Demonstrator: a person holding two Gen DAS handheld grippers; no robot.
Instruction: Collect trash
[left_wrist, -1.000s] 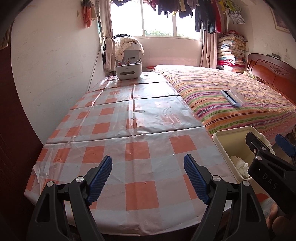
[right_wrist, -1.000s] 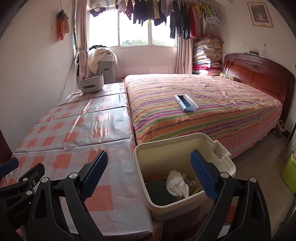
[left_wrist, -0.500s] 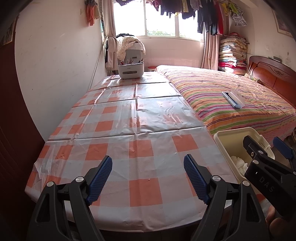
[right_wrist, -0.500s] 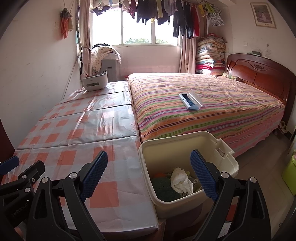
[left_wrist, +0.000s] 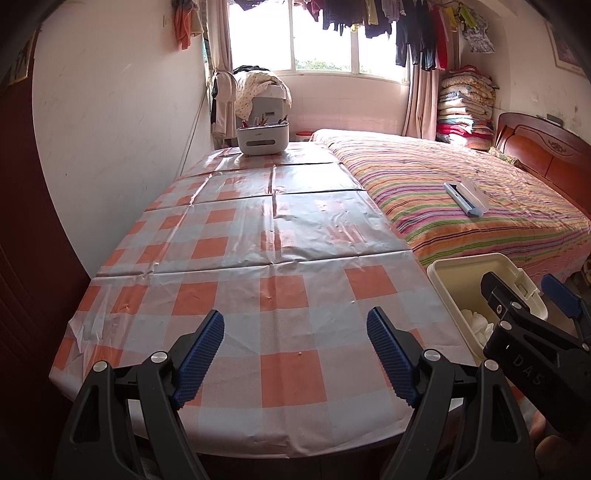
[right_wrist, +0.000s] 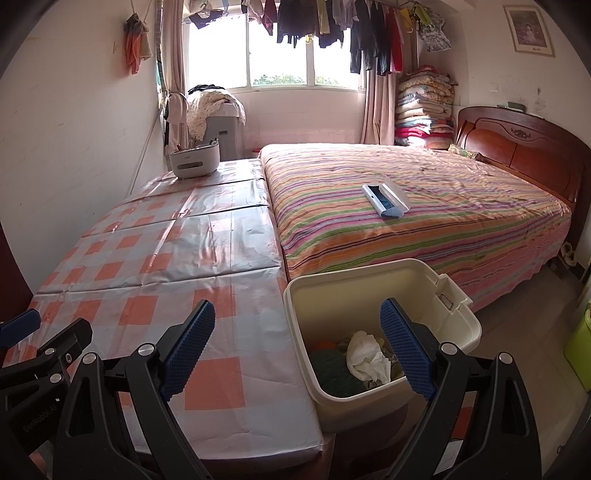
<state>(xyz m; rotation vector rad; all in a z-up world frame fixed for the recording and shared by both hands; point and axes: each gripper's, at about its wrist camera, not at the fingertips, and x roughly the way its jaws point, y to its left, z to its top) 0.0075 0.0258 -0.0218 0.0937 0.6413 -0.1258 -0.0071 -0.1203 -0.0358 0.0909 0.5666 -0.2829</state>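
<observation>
Both sets of jaws are held wide apart w/ nothing gripped. L gripper (left_wrist: 295, 354) is poised over the checked tablecloth (left_wrist: 236, 258), no contact seen. R gripper (right_wrist: 297, 347) is hung above the table edge & the cream bin (right_wrist: 424, 280), which is set just beside the table at the bed's (right_wrist: 424, 221) foot. Trash in bin: crumpled white tissue (right_wrist: 367, 356), a dark green lump (right_wrist: 336, 373), an orange bit. A grey caddy (left_wrist: 263, 138) is stood at the table's far end.

- The near wall of the cream bin (right_wrist: 376, 295) is hidden behind the right gripper (right_wrist: 297, 349).
- Trash under the white crumpled tissue (right_wrist: 367, 356) cannot be identified.
- The green container (right_wrist: 580, 347) is cut off at the right edge.
</observation>
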